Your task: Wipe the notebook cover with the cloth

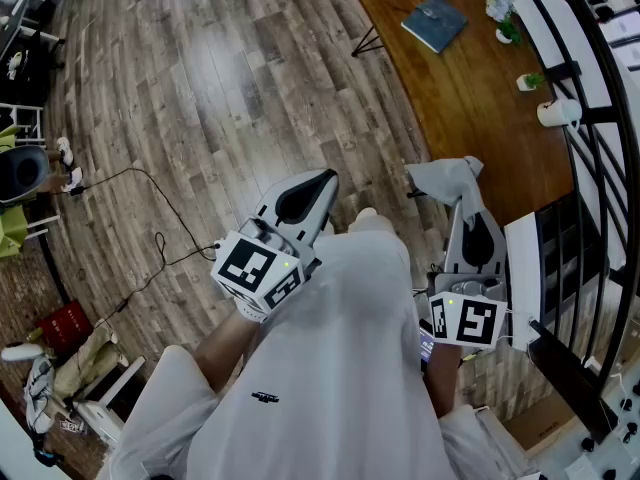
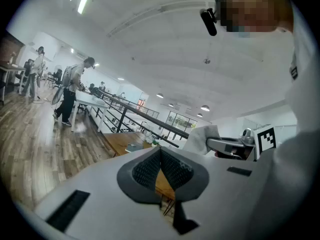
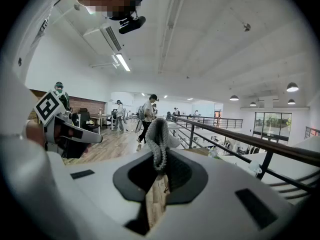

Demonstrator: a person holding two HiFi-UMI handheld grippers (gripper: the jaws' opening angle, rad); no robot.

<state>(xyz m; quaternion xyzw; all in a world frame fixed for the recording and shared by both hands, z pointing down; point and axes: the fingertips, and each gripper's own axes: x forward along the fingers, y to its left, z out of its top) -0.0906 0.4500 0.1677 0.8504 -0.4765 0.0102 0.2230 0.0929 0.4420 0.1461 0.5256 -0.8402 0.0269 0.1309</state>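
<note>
My right gripper (image 1: 460,196) is clamped on the cloth (image 1: 446,176). In the right gripper view the jaws pinch a folded grey-white wad (image 3: 159,136) that sticks up and forward out of the tips. Its long axis carries on along the gripper's own line. In the head view the cloth points ahead, toward the near end of the table (image 1: 470,108).

My left gripper (image 1: 322,180) is empty. In the left gripper view its ribbed pads (image 2: 172,168) meet at the tip (image 2: 160,150) with nothing between them. It sits to the left of the right one, close in front of my chest, and angles up and to the right over the floor (image 1: 220,78). Each gripper shows in the other's view, with the cloth (image 2: 202,139) bunched at the right one's nose.

The notebook (image 1: 435,23) lies flat at the far end of the table, well apart from both grippers and from the cloth. It is blue-grey and turned askew to the table edge, so it reads as a diamond with one corner toward me. Its sides look about equal from here, so I cannot tell which way its long axis runs. It also shows small past the left pads (image 2: 134,147).

A black rail (image 3: 235,133) runs along the table's right side.
</note>
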